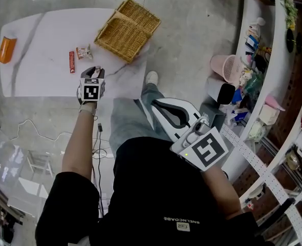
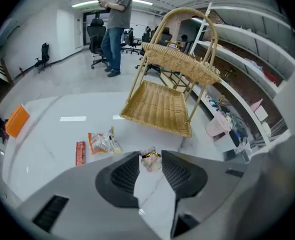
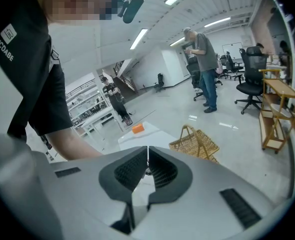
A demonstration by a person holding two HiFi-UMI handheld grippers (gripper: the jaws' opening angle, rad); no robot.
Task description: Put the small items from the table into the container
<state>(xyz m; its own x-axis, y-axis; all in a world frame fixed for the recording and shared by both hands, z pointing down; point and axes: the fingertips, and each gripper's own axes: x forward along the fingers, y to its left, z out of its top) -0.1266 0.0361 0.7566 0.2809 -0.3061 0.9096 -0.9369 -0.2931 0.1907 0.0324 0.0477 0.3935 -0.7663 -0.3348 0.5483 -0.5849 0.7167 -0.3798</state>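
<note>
Right gripper (image 1: 150, 105) sits closest to the head camera, over the person's lap and off the table; in the right gripper view (image 3: 147, 151) its jaws meet tip to tip with nothing between them. Left gripper (image 1: 95, 72) hangs over the near edge of the white marble-pattern table (image 1: 43, 78), pointing steeply down. In the left gripper view (image 2: 151, 156) the jaws are partly closed and pinch a small pale-pink wrapped candy with a gold twist (image 2: 150, 160) at their tips.

Woven wicker basket with arched handle (image 1: 128, 29) stands at the table's far right corner, well apart from the candy; also seen from the left gripper (image 2: 160, 104) and the right gripper (image 3: 195, 144).

On the table between gripper and basket:
- a red snack bar (image 1: 72, 61) (image 2: 80, 153)
- just beside it, an orange-and-silver crinkled snack packet (image 1: 84, 52) (image 2: 103, 143)

An orange flat pack (image 1: 6, 49) (image 2: 16, 120) lies at the far left end.

A pink plastic bin (image 1: 227, 68) stands on the floor to the right of the table. A person in a grey shirt (image 2: 117, 24) stands in the background.
</note>
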